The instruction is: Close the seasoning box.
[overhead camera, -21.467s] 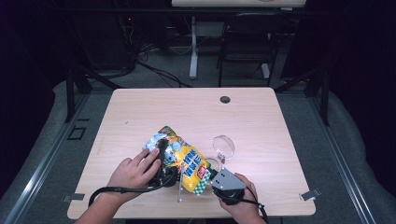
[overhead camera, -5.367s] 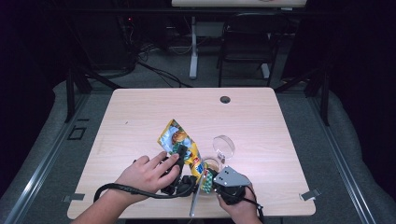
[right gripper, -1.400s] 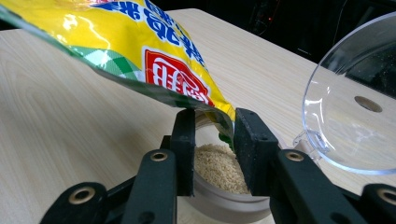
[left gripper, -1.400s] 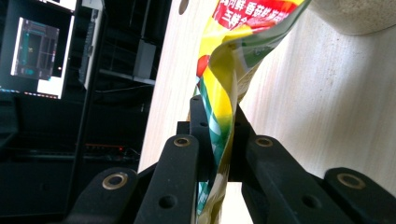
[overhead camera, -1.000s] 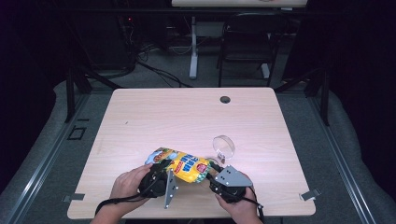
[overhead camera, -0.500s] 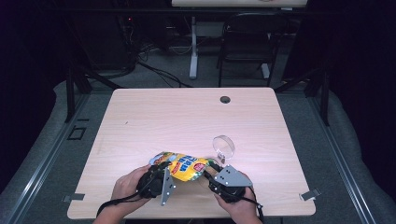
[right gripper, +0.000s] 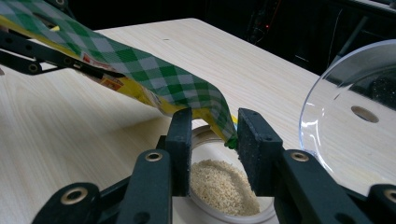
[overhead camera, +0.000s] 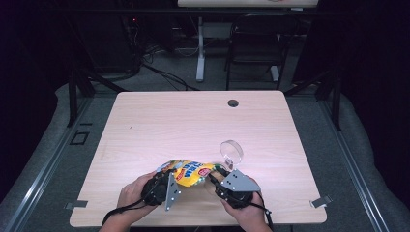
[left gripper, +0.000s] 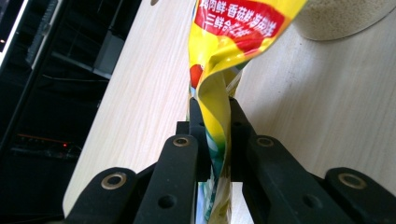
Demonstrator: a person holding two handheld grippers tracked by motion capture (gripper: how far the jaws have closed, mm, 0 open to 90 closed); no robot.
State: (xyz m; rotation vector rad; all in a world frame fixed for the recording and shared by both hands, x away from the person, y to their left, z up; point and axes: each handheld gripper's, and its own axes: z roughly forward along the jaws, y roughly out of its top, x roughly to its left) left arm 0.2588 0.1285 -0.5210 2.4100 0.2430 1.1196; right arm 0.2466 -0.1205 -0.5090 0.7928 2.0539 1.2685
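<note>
Light wood table, dark room behind. Left gripper clamped on one end of the yellow seasoning bag — bag's long axis runs left-right, near front edge. Right gripper pinches the bag's far corner above an open jar of granules; clear lid just beyond.

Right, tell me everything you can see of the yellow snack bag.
The yellow snack bag is a glossy foil-like pouch with red panels and printed characters on one face and a green-and-white check pattern on another. It is crumpled and stretched roughly level above the table, near its front edge. The left tool is clamped on one end. The other end's corner dips between the right tool jaws, over a clear container of pale grains.
</note>
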